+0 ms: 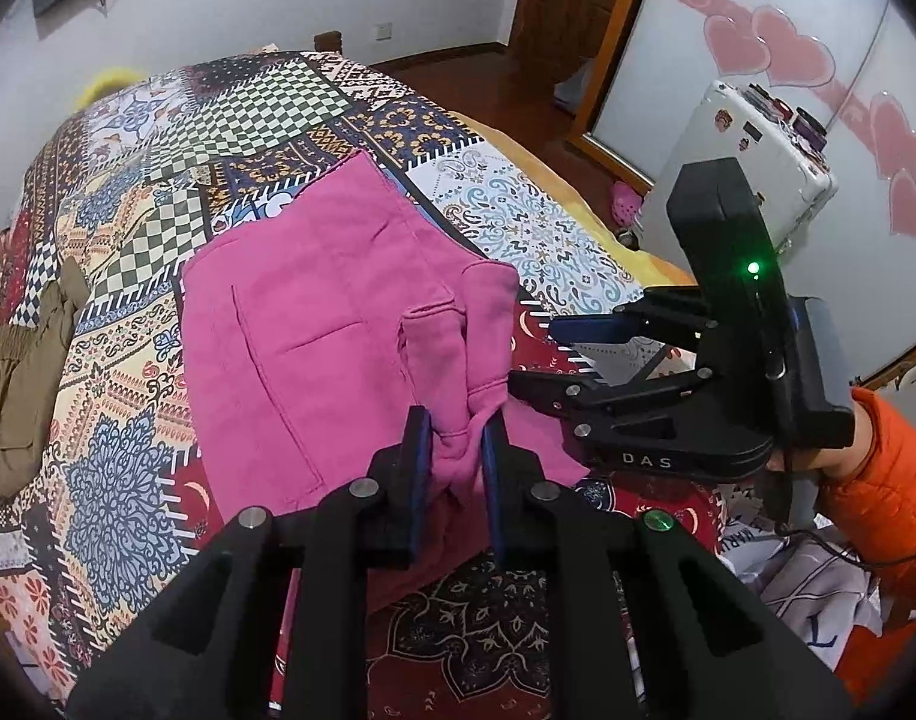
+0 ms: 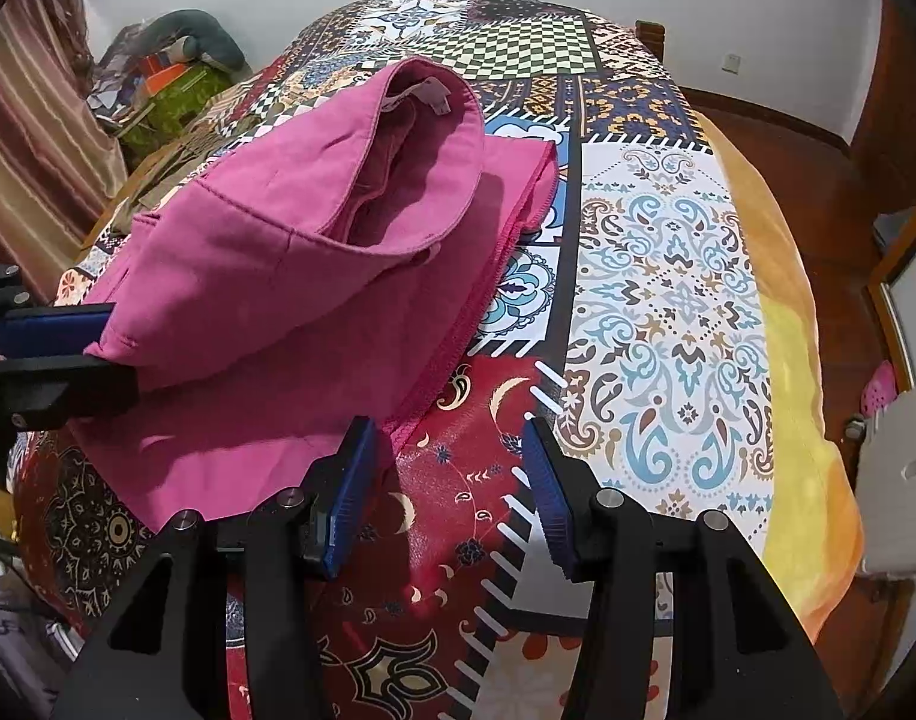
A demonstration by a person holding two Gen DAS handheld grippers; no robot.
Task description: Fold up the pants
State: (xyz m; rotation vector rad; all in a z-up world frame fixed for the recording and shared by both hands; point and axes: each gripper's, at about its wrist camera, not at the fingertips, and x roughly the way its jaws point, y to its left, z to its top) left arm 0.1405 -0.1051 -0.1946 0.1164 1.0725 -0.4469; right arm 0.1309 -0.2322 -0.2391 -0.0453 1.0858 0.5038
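pink pants (image 1: 314,312) lie on the patchwork bedspread (image 1: 158,138) near the bed's front edge, partly folded w/ 1 layer doubled over another. in the right wrist view the waistband end (image 2: 422,138) is lifted and gapes open, showing the inner lining and a small label; the lower layer lies flat under it, its stitched edge running diagonally toward the right gripper.

left gripper (image 1: 452,462) is pressed together on a bunched fold of the pants, fabric squeezed between its blue pads (image 1: 419,456). that fold is raised off the flat part.

right gripper (image 2: 449,480) is spread wide, nothing between its pads, over the red paisley patch of the bedspread; its left pad sits just beside the pants' stitched edge. in the left wrist view the right gripper (image 1: 535,360) points toward the lifted fold, close but not touching, held by a hand w/ an orange sleeve (image 1: 883,462).

an olive garment (image 1: 20,378) lies at the bed's left side, apart from the pants. a white suitcase (image 1: 751,162) stands on the floor by the bed, closed, contents hidden. a heap of items (image 2: 158,84) sits beyond the bed's far left corner.
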